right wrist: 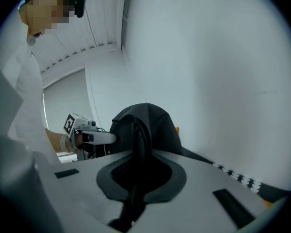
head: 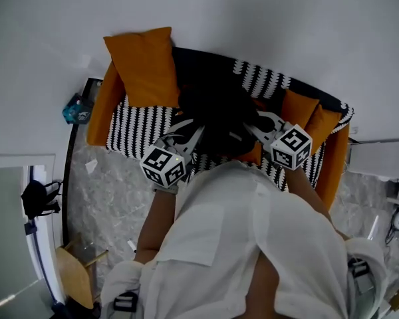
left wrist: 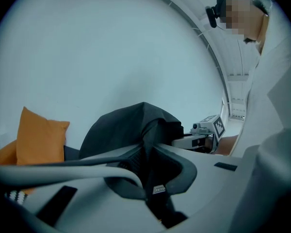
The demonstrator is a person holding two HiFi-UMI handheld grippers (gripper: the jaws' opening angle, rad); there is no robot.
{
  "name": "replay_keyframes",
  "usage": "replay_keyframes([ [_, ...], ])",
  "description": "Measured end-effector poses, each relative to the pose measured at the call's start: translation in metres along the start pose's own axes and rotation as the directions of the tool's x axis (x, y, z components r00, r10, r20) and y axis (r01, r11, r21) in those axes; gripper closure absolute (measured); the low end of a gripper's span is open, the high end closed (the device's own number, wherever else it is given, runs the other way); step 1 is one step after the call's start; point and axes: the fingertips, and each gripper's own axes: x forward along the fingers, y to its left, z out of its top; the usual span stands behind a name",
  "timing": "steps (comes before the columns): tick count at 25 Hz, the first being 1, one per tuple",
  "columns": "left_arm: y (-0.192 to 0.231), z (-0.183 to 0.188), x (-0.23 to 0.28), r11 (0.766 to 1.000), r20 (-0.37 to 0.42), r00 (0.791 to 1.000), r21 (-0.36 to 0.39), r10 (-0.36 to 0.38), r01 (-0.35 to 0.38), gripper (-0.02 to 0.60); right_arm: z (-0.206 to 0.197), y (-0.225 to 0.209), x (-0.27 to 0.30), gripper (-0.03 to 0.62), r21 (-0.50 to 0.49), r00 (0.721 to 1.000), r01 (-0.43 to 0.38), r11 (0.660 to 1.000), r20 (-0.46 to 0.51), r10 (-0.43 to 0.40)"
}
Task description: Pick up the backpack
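Observation:
The black backpack hangs in the air above the sofa, held between both grippers. My left gripper is shut on a black strap of the backpack, whose webbing runs down between the jaws. My right gripper is shut on the strap at the other side of the backpack. Each gripper view shows the bag's dark bulk just past the jaws, and the other gripper beside it: the right gripper and the left gripper.
Below is an orange sofa with a black-and-white patterned cover and orange cushions. A white wall stands behind it. A small wooden stool and a dark bag are on the marble floor at left.

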Motion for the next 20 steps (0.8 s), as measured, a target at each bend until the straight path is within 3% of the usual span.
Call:
replay_keyframes([
  [12, -0.034, 0.087, -0.017, 0.993, 0.148, 0.989, 0.117, -0.018, 0.001, 0.531, 0.093, 0.022, -0.039, 0.571, -0.149, 0.984, 0.004, 0.989, 0.178, 0.023],
  [20, -0.037, 0.106, -0.007, 0.989, 0.179, 0.983, 0.146, -0.033, 0.006, 0.532, 0.112, 0.013, -0.045, 0.571, -0.172, 0.975, 0.030, 0.985, 0.222, 0.009],
])
